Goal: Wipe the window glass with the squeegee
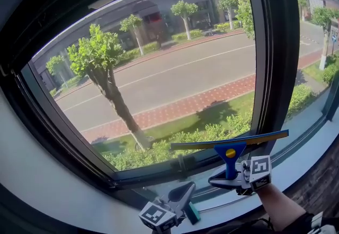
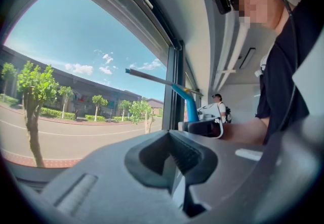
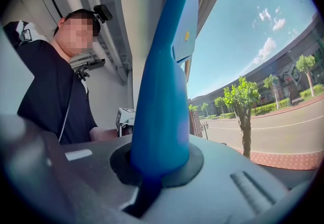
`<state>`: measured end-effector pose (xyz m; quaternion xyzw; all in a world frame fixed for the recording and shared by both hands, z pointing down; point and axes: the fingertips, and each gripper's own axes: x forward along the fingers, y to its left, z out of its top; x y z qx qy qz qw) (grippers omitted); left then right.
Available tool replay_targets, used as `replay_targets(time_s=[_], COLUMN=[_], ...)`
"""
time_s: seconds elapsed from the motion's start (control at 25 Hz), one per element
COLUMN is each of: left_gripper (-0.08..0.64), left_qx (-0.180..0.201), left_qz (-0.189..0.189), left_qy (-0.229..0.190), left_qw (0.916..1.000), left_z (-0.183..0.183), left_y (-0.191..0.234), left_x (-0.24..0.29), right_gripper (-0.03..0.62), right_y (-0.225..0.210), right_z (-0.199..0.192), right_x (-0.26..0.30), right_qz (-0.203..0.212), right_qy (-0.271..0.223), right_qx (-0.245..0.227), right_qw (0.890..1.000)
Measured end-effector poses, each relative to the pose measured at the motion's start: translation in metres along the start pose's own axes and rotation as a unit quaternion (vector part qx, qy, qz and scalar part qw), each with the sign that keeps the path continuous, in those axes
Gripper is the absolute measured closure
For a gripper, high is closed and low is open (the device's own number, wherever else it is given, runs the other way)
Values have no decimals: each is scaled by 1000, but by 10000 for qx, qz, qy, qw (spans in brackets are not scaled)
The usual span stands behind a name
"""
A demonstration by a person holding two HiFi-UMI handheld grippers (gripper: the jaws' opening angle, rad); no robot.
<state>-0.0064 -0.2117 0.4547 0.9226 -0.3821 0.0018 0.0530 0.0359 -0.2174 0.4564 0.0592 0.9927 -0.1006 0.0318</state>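
The squeegee [image 1: 230, 149] has a blue handle with a yellow dot and a long dark blade. Its blade lies level across the bottom right of the window glass [image 1: 159, 69]; whether it touches the glass I cannot tell. My right gripper [image 1: 228, 179] is shut on the handle from below, and in the right gripper view the blue handle [image 3: 162, 91] rises straight out of the jaws [image 3: 157, 167]. My left gripper [image 1: 185, 193] is low at the sill, shut with nothing in it [image 2: 172, 159]. From there the squeegee [image 2: 188, 104] shows to the right.
A black vertical frame post [image 1: 270, 58] stands just right of the squeegee, with a second pane [image 1: 318, 42] beyond it. The pale sill [image 1: 296, 137] runs under both grippers. A small teal piece [image 1: 192, 213] sits beside the left gripper. The person's forearm [image 1: 278, 206] is at the lower right.
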Motion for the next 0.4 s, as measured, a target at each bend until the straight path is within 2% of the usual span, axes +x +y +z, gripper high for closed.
replay_targets(time_s=[0.16, 0.4], left_gripper=[558, 558], left_qx=[-23, -65], left_qz=[-14, -132], left_qy=[55, 52], left_qw=[10000, 9999], left_z=[-3, -5], left_y=[1, 1], left_x=[3, 7], right_gripper=[588, 588], right_y=[10, 10], right_z=[9, 4], right_x=[1, 2], right_qz=[180, 71], right_qy=[-42, -15], right_qx=[-135, -26], right_qw=[9997, 10000])
